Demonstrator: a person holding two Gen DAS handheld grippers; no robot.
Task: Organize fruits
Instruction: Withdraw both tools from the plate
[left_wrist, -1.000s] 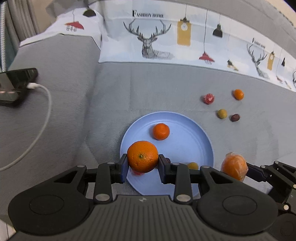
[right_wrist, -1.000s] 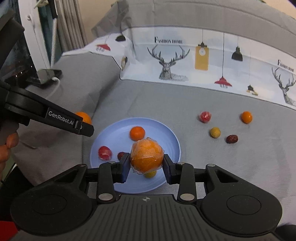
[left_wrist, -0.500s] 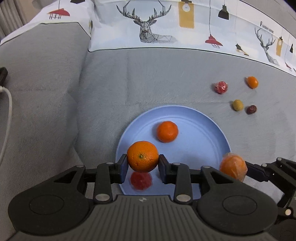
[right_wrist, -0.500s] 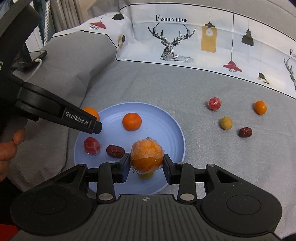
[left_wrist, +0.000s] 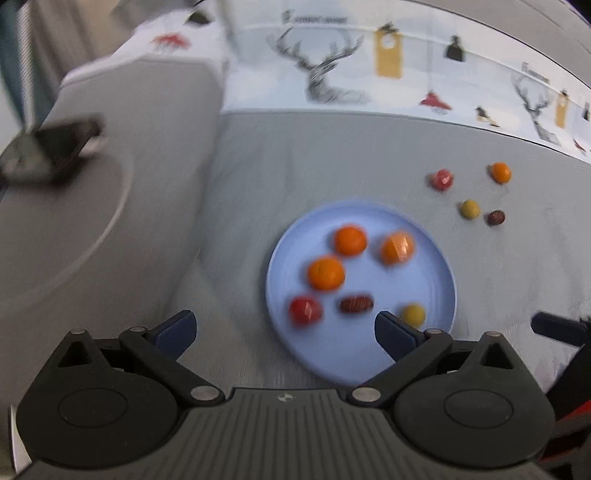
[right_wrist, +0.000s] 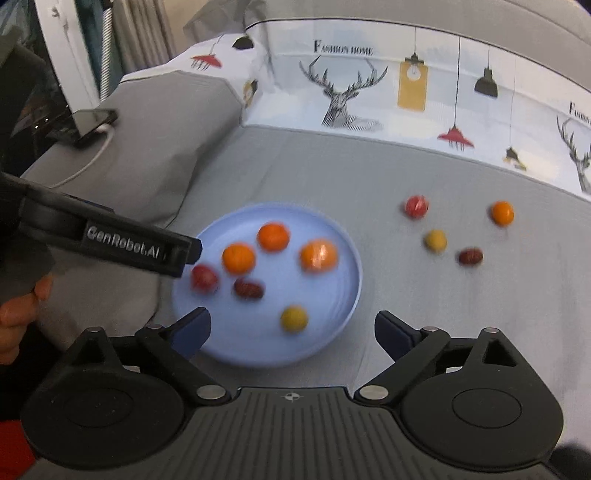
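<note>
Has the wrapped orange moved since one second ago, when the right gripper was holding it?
Yes. The wrapped orange has left the right gripper, whose jaws now stand open, and lies on the blue plate, in its right part.

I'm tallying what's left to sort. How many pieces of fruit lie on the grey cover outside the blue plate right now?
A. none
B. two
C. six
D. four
D: beside the blue plate, four small fruits lie on the grey cover: a red fruit, a small orange, a yellow fruit and a dark red date.
</note>
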